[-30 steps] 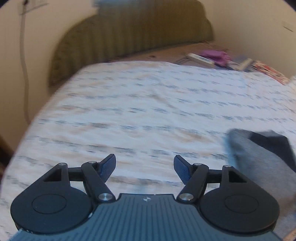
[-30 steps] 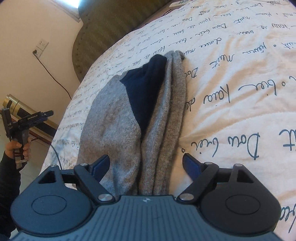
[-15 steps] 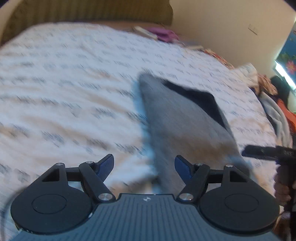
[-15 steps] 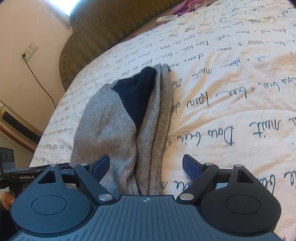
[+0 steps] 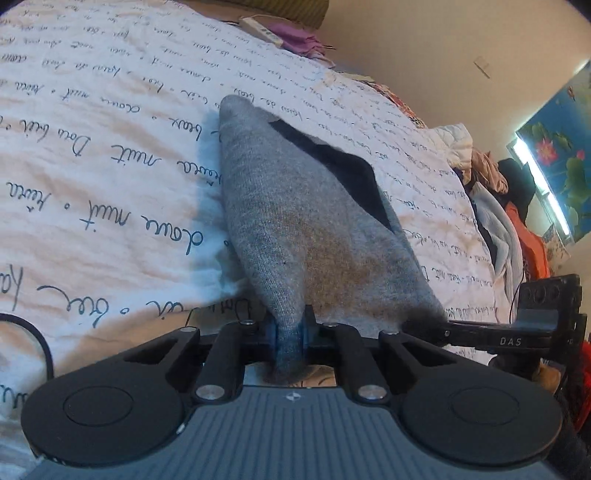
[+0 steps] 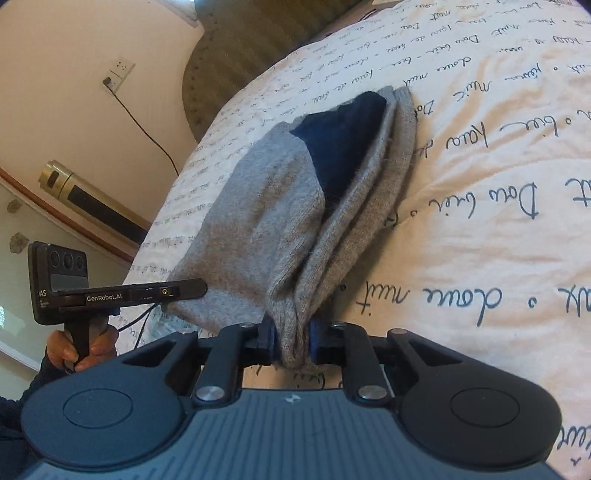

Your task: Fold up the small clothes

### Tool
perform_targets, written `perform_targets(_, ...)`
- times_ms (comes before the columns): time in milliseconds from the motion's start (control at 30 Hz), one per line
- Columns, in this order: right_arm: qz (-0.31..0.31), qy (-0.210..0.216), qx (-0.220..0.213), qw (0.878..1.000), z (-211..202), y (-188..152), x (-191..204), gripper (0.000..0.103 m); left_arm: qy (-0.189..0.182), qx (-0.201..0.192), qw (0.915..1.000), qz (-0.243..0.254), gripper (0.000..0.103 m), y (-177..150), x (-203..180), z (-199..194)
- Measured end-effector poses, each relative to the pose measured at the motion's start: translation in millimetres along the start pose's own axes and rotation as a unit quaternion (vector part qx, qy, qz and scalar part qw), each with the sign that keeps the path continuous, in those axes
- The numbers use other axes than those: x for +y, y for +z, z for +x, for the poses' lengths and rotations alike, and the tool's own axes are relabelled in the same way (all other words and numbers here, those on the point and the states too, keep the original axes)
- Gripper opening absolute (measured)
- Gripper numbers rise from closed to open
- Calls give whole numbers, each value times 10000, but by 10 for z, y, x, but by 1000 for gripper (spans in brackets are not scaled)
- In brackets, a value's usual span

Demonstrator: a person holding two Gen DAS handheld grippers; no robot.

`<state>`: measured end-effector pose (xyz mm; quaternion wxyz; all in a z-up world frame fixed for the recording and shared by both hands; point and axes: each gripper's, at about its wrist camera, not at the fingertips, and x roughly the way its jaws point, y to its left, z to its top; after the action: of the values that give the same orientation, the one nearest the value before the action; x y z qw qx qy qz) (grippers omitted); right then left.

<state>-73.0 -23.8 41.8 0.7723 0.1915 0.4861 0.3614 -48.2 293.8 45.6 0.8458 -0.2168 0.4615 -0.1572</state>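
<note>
1. Grey knit garment [image 5: 303, 236] with a dark navy panel [image 6: 343, 147] lies lengthwise on the bed, far end flat on the bedspread, near end bunched and lifted at both near corners.
2. Left gripper [image 5: 290, 334]: jaws pressed together on the near left corner of the garment; fabric gathered into a narrow wad between the blue pads and hanging out below them.
3. Right gripper [image 6: 293, 338]: same state, jaws clamped on the near right corner, fabric pinched into a tight fold between the pads.
4. Cross-check: in the left wrist view the right gripper's finger comes in from the right and meets the garment's near right edge. In the right wrist view the left gripper's finger meets the near left edge, with "GenRobot.AI" legible on it.
5. Garment shape: fanned wide between the two pinch points, tapering to the far end. On the right side several grey layers stack as lengthwise folds beside the navy panel.
6. Person's left hand [image 6: 79, 347] wraps the left gripper's handle, dark sleeve below it.
7. Bedspread [image 6: 498, 229]: cream, printed with dark cursive script, lightly wrinkled around the garment.
8. Background, left view: pile of mixed clothes [image 5: 506, 221] at the bed's right edge, purple cloth [image 5: 295, 37] and a white remote-like item [image 5: 260, 27] at the far end, bright floral picture [image 5: 557, 162] on the wall.
9. Background, right view: olive ribbed headboard [image 6: 243, 48], wall socket [image 6: 120, 72] with a black cable hanging from it, gold and black cylinder [image 6: 85, 197] near the wall.
</note>
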Motion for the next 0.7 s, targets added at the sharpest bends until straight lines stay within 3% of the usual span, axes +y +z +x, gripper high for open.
perform_targets(67,52,-313,61,9995,109,-61,-66,22,218,112,9997,79,15,-73,40,103)
perform_targets(133,440,-173,-164,9987,137,-108,-164,29,436,68,9987,251,19,-136,43,211)
perform_targets(167,603,-171,-260,9977,108,-121,-164,32,534,-46,9980,341,29,-165,3,187)
perform_targets(200,656,-246,-383,9968,49,-144,-126,45,621,-182,9968,468,36,-196,-60,125)
perform_targets(233,554,-374,-555,9962,-26,-182,-54,65,778,-374,9942,647,40,-248,-136,19)
perform_targets(300,134,-882,-1053,9904,-180,-328,157,79,1070,-857,9855,998,60,-384,-282,-173)
perform_targets(367,-312,-1517,-1188,9808,-214,-450,323,79,1205,-1257,9787,1090,79,-556,-394,-289)
perform_targets(433,-696,-2171,-1162,9667,-169,-609,448,79,1296,-1319,9763,1127,81,-698,-459,-249)
perform_targets(533,-918,-2539,-927,9584,13,-803,520,82,1590,-941,9777,1000,81,-877,-455,-23)
perform_targets(600,-1173,-2840,-1010,9462,150,-902,617,91,1785,-1066,9709,1186,84,-989,-464,57)
perform_targets(667,-1356,-3052,-1027,9370,288,-943,688,103,1963,-1013,9643,1459,103,-1013,-519,134)
perform_targets(700,-1361,-3146,-1068,9333,341,-958,704,103,2024,-991,9619,1550,102,-1024,-528,174)
